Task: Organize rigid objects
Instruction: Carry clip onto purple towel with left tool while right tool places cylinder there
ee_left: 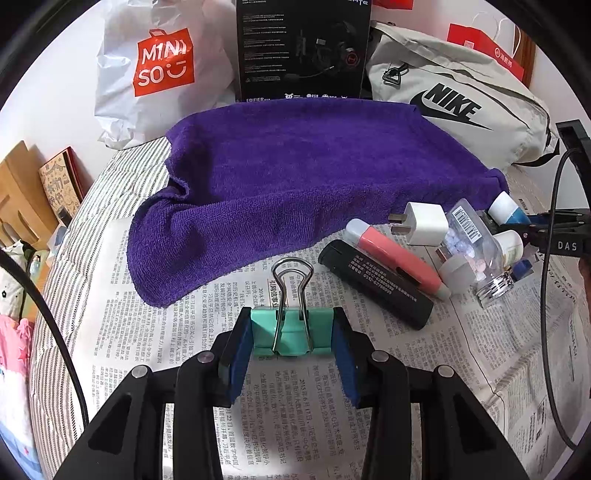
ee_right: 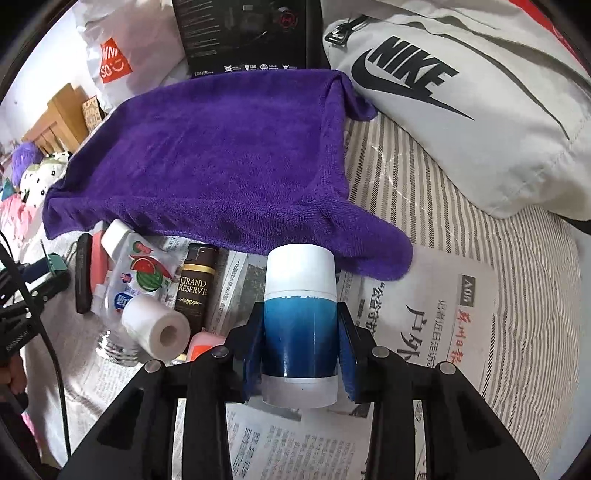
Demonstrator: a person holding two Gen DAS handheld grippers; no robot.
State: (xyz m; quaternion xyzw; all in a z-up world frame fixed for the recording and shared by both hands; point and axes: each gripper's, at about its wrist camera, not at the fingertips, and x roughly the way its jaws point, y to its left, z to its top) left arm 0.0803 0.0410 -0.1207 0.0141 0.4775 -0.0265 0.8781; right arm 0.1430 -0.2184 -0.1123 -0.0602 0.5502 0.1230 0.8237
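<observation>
The right gripper [ee_right: 300, 332] is clamped on a blue tube with a white cap [ee_right: 300, 295], its blue pads pressed to either side of the body, just above the newspaper [ee_right: 424, 314] spread over the striped bedding [ee_right: 480, 229]; beyond the cap lies a purple towel [ee_right: 221, 158], and behind that a black box [ee_right: 247, 33] and a grey Nike bag [ee_right: 461, 110]. To the left sit a roll of white tape [ee_right: 157, 325], a dark lighter [ee_right: 194, 284] and a clear bottle with a watermelon label [ee_right: 136, 273], close together on the paper.
</observation>
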